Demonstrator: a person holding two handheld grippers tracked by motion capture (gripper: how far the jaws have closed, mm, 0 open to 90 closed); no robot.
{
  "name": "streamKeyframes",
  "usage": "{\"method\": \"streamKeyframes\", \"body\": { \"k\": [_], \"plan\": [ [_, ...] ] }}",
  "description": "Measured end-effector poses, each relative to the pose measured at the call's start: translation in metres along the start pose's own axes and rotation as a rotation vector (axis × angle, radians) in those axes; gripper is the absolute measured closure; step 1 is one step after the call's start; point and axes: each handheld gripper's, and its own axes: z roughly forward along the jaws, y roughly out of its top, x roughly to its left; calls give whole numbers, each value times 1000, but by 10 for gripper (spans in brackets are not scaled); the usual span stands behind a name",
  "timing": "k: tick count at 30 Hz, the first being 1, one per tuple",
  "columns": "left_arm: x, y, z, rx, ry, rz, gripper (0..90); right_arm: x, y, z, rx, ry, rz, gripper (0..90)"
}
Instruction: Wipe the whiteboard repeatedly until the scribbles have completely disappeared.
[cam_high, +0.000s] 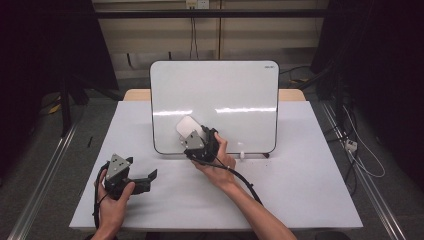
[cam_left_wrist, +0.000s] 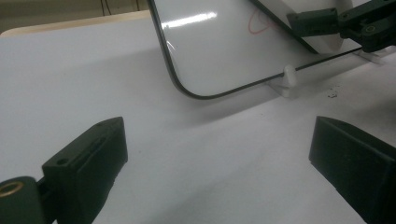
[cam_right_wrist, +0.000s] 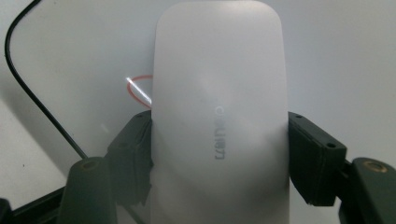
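Nearest the person, the left gripper (cam_high: 150, 177) rests on the white surface (cam_high: 300, 190), its jaws wide apart and empty. Farther in, the right gripper (cam_high: 192, 136) is clamped on a pale, rounded plastic whiteboard eraser (cam_right_wrist: 219, 121), pressed flat against the lower left of the upright, black-rimmed whiteboard (cam_high: 225, 95). A red scribble (cam_right_wrist: 140, 88) shows beside the eraser, so the wiping looks begun but not finished.

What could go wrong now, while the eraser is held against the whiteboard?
1. The whiteboard leans on small white feet; a hard push from the eraser might tip or slide it.
2. The right gripper clamps only the eraser's sides, so it may slip.
3. The red mark lies beside the eraser and could be missed.
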Motion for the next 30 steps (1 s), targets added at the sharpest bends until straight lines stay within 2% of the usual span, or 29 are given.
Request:
{"method": "streamKeyframes", "body": {
  "k": [5,12,19,30],
  "plan": [
    [0,0,-1,2,3,-1,44,-12,-4,-3,8,-18,23,318],
    [1,0,-1,2,6,-1,44,-45,2,-2,5,-63,124,318],
    [1,1,0,-1,2,1,44,-48,11,2,0,-75,167,317],
    [0,1,2,4,-1,2,44,-44,17,5,-12,-83,160,317]
  ]
}}
